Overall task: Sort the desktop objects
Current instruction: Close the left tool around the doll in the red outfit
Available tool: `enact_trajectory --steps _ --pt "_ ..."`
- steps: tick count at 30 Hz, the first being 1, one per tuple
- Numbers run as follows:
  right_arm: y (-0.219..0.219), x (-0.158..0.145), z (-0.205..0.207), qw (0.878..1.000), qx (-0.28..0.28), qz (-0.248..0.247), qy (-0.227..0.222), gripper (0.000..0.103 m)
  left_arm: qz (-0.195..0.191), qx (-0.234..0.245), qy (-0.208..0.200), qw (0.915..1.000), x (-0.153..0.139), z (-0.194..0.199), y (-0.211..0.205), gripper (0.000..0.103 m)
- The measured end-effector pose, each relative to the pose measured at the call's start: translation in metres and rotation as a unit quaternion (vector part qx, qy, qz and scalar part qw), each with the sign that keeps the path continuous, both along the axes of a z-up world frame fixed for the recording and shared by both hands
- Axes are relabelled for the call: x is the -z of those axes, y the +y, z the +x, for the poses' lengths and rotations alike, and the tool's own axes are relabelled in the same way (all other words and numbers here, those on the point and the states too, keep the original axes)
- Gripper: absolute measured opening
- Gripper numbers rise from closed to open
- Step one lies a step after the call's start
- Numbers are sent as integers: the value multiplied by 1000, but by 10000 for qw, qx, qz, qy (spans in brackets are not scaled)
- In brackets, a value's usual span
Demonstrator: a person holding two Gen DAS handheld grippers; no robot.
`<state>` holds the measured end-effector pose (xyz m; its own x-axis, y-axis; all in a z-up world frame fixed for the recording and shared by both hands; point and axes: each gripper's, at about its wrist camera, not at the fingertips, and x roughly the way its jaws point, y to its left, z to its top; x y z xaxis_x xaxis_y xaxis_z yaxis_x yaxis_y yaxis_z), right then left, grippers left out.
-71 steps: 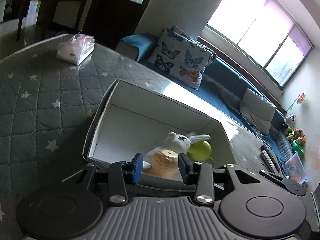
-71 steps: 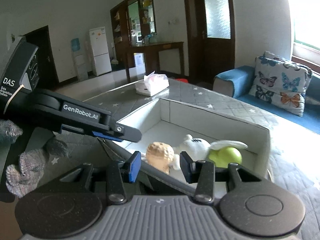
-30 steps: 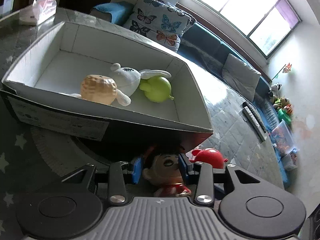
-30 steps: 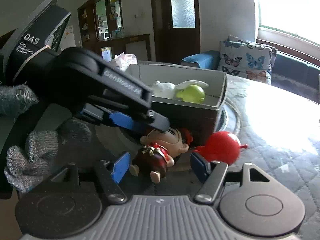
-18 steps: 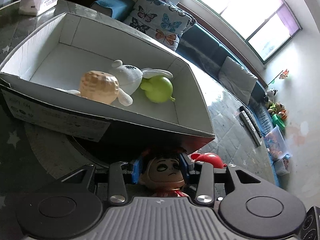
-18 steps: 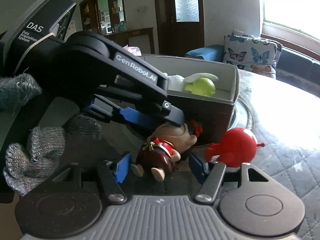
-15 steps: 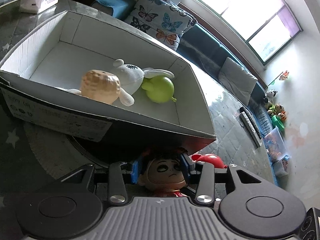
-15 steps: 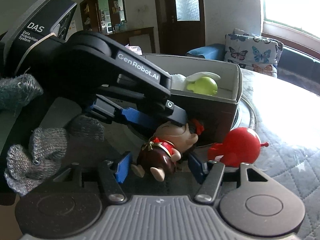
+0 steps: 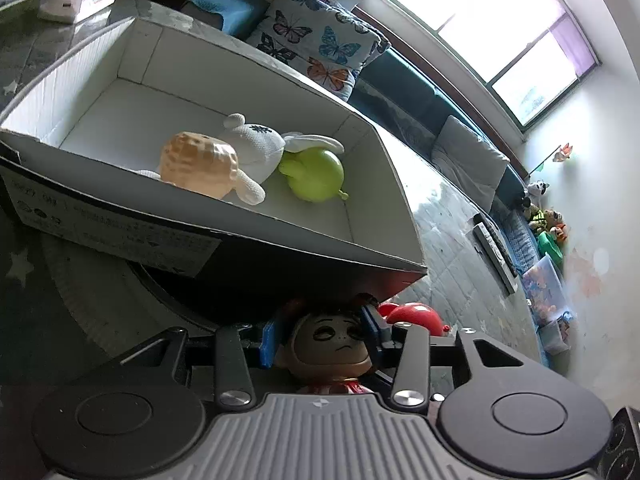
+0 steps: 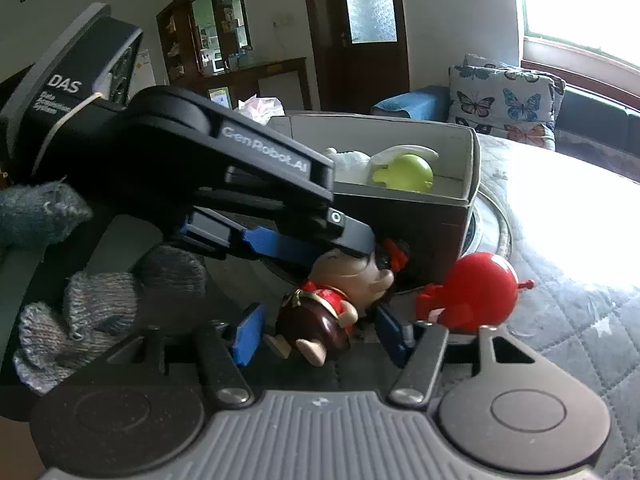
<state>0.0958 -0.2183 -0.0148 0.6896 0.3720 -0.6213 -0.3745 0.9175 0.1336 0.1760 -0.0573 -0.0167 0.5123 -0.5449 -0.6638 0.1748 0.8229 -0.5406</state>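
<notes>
Doll (image 9: pixel 329 343) head clamped in left gripper (image 9: pixel 322 334) jaws; right gripper (image 10: pixel 320 330) jaws apart astride its body; red toy (image 10: pixel 476 292) at 2 o'clock

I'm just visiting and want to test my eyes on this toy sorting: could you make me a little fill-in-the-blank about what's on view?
The left gripper is closed on the head of the ____.
Next to the doll on the table lies a round toy coloured ____.
In the box, the white plush rabbit lies between a tan toy and a ____ one.
The right gripper has its jaws ____.

Missing words: doll; red; green; open
</notes>
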Motion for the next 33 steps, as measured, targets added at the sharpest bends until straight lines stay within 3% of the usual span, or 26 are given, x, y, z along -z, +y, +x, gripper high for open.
enact_trajectory --steps 5,17,33 --pt "-6 -3 -5 9999 -1 86 58 48 52 36 -101 9999 -3 -8 -1 45" --pt "-3 -1 -7 9994 128 258 174 44 -21 -4 -85 10000 0 -7 0 48" --pt "-18 -6 -20 9995 -234 212 41 40 -266 120 -33 9996 5 -3 -3 47"
